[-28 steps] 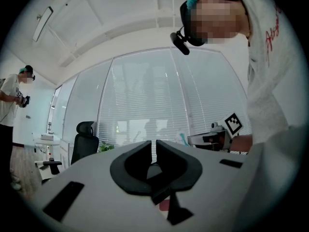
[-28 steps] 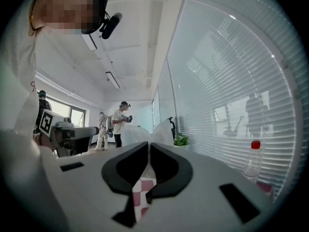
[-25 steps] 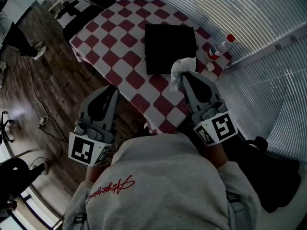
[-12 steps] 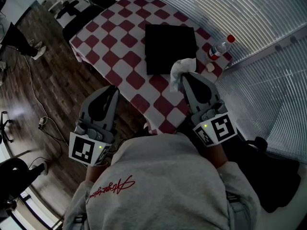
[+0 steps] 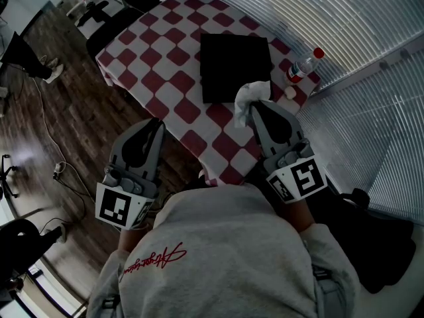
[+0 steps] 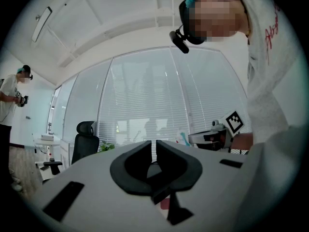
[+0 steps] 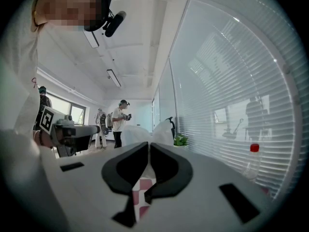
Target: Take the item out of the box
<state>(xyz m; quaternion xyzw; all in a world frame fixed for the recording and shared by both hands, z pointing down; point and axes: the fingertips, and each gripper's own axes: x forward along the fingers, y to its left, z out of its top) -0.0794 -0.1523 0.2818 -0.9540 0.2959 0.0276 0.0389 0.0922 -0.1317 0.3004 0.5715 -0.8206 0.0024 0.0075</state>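
Note:
A flat black box, its lid down, lies on the red-and-white checked table. At the box's near right corner is a crumpled white item. My right gripper is shut on it, just above the tablecloth. In the right gripper view the white item bulges beyond the nearly closed right gripper. My left gripper hangs off the table's near left edge, over the wooden floor. In the left gripper view the left gripper has its jaws together with nothing between them.
A clear bottle with a red cap and a small white object stand at the table's right edge by the window blinds. A black office chair is at the far left corner. A cable runs over the floor. People stand in the room behind.

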